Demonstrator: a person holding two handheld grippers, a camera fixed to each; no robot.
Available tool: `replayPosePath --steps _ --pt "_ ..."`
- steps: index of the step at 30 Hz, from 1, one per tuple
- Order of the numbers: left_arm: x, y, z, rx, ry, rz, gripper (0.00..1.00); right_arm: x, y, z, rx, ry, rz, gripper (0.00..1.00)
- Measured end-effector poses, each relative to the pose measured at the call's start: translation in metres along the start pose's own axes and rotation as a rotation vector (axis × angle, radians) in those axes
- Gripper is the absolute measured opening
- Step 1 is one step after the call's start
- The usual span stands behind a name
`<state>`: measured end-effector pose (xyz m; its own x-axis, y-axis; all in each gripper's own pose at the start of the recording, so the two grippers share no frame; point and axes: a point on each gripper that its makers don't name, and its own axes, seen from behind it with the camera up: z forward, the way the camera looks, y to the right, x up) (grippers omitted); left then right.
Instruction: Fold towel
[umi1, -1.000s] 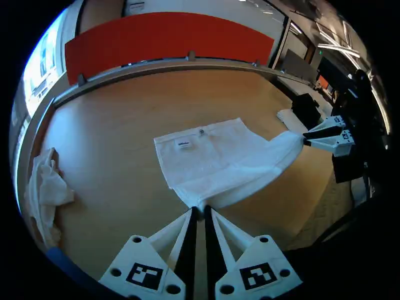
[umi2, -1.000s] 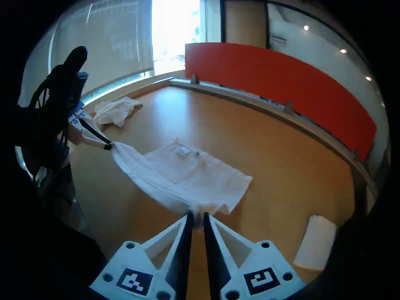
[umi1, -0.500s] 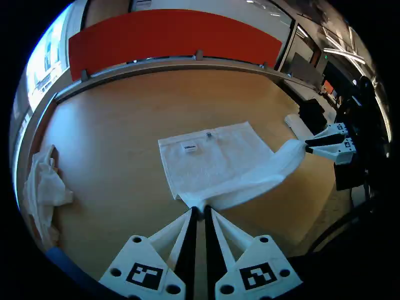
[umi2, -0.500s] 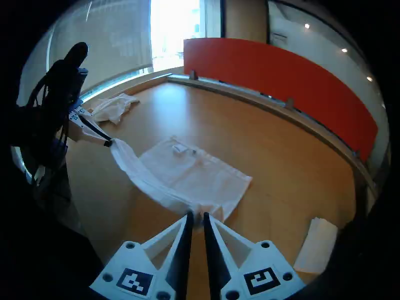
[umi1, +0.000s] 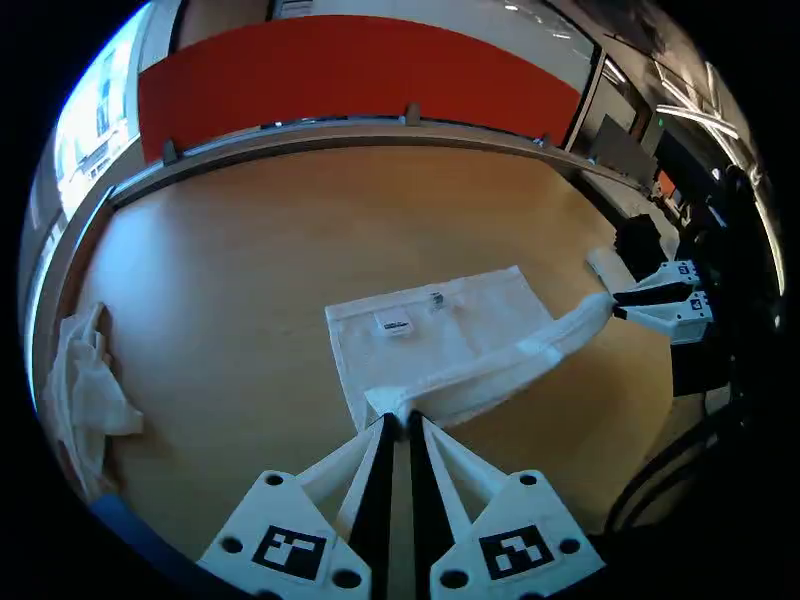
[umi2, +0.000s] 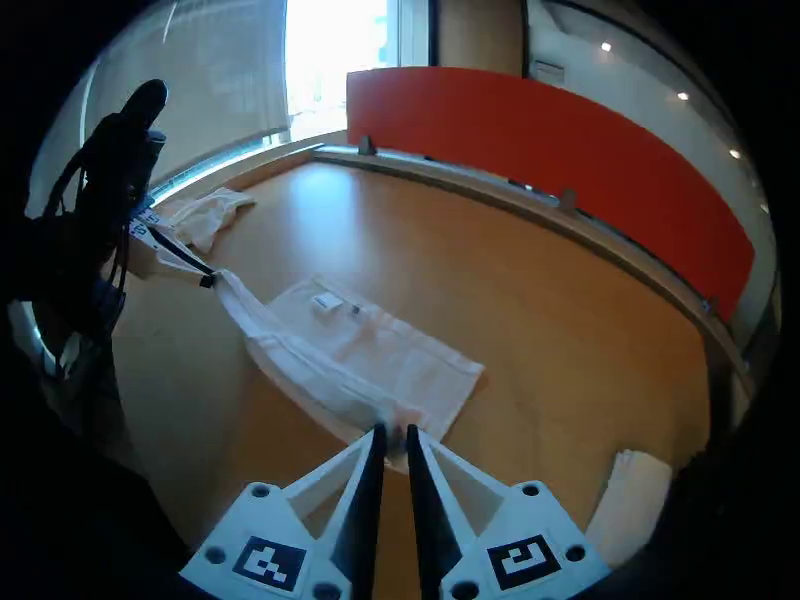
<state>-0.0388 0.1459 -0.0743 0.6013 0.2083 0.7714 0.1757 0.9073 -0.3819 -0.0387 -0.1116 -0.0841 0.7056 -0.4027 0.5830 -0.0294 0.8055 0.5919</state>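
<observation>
A white towel (umi1: 455, 325) lies on the wooden table (umi1: 230, 260), its near edge lifted and stretched between both grippers. My left gripper (umi1: 398, 422) is shut on one near corner of the towel. The right gripper (umi1: 618, 305) shows at the right of the left gripper view, pinching the other corner. In the right gripper view my right gripper (umi2: 392, 432) is shut on the towel (umi2: 360, 350), and the left gripper (umi2: 207, 279) holds the far end at the left. A small label and tag sit on the flat part of the towel.
A crumpled white cloth (umi1: 85, 385) lies near the table's left edge, also seen as a cloth (umi2: 205, 215) in the right gripper view. A folded white towel (umi2: 630, 495) rests at the right. A red divider panel (umi1: 350, 70) lines the table's far side.
Both grippers have moved forward over the towel, carrying the lifted near edge toward the far edge. The raised strip is tauter and the flat part looks shorter.
</observation>
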Motion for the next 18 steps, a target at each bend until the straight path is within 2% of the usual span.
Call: replayPosePath --steps 5,18 --pt "0.005 -0.006 0.011 0.011 -0.011 0.003 0.11 0.004 0.008 0.013 -0.010 -0.004 0.008 0.16" --pt "0.017 -0.018 0.027 0.042 -0.025 0.034 0.11 0.007 0.022 0.035 -0.032 -0.020 0.004 0.16"
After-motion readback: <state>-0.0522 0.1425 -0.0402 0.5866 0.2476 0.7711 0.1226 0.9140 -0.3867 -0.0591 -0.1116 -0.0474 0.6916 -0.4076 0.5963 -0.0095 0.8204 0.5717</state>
